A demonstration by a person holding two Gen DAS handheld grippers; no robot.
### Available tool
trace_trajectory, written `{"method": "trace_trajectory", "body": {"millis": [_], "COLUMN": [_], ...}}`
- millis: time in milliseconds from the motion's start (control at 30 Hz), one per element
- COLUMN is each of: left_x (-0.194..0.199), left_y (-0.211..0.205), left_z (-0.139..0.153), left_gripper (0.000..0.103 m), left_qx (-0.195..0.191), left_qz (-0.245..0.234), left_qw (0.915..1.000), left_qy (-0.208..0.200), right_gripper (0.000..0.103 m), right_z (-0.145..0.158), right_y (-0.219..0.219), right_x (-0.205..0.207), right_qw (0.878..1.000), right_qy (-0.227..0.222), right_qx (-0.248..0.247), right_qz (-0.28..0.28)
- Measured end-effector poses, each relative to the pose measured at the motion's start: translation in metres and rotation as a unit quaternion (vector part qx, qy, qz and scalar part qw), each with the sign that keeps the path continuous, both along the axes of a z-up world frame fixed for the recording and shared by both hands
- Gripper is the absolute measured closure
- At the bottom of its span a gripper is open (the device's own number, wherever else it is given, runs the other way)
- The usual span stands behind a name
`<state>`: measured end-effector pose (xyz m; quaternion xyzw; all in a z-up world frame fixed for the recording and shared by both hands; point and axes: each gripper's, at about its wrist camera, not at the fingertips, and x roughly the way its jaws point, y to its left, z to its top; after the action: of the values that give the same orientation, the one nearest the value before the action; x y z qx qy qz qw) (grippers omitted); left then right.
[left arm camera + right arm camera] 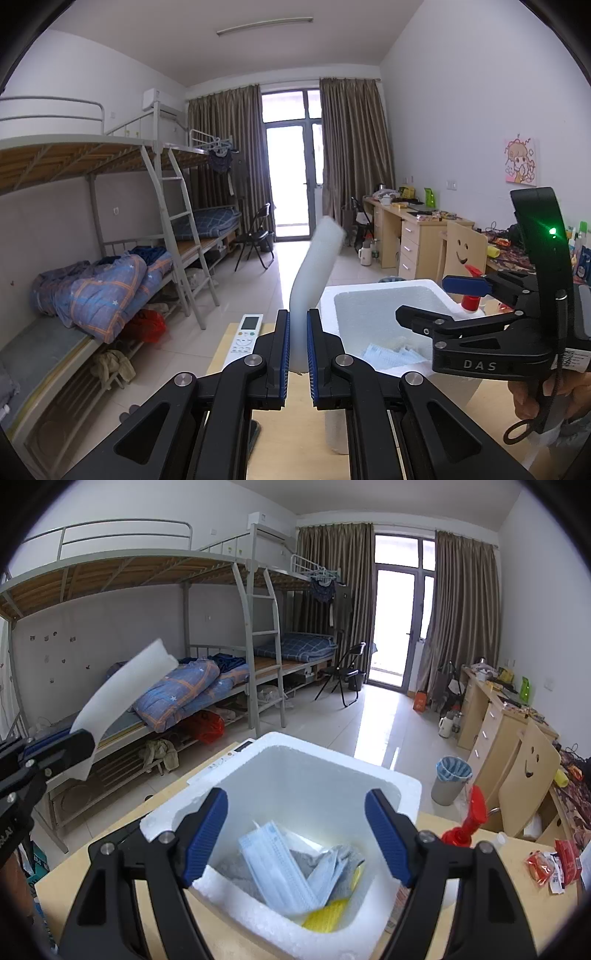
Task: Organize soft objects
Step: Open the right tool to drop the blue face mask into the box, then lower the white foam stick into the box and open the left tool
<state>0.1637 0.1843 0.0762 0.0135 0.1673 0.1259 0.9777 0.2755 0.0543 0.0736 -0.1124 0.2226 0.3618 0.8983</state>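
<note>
My left gripper (297,325) is shut on a white foam sheet (317,266), which stands up and bends away above the wooden table; the sheet also shows in the right wrist view (122,698), held up at the left. A white foam box (406,786) stands on the table, holding blue face masks (280,867), a grey cloth (236,871) and a yellow item (328,915). My right gripper (295,834) is open and empty just above the box's near rim; it shows in the left wrist view (428,299) over the box (369,295).
A white remote (245,338) lies on the table (295,424) left of the box. A red spray bottle (467,823) and red snack wrappers (554,864) lie right of the box. Bunk beds stand at the left, desks at the right, a bin (450,779) on the floor.
</note>
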Motion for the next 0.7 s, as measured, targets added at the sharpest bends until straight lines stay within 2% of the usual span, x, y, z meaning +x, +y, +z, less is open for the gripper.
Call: {"method": "trace_trajectory", "body": {"millis": [200,367,600,700], "left_x": [0.000,0.004,0.015,0.020], "left_y": [-0.006,-0.014,-0.025,-0.028], "left_z": [0.000,-0.001,-0.004,-0.006], "left_gripper": [0.094,0.094,0.094,0.094], "left_qx": [0.001,0.001,-0.004,-0.009], "left_qz": [-0.005,-0.013,-0.026,-0.032], "left_qw": [1.0000,0.9999,0.9996,0.9994], "left_qy": [-0.003,0.000,0.004,0.009], "right_gripper": [0.022,0.016,0.016,0.015], "right_z": [0.007,0.008,0.012,0.012], "right_y": [-0.011,-0.025,-0.047,-0.054], "right_x": [-0.003,-0.010,-0.006,-0.004], "right_qw": [1.000,0.999,0.996,0.996], "right_qy": [0.001,-0.004,0.011,0.012], "right_qx": [0.021,0.038,0.080,0.077], "right_qz": [-0.004,-0.017,-0.034,-0.046]}}
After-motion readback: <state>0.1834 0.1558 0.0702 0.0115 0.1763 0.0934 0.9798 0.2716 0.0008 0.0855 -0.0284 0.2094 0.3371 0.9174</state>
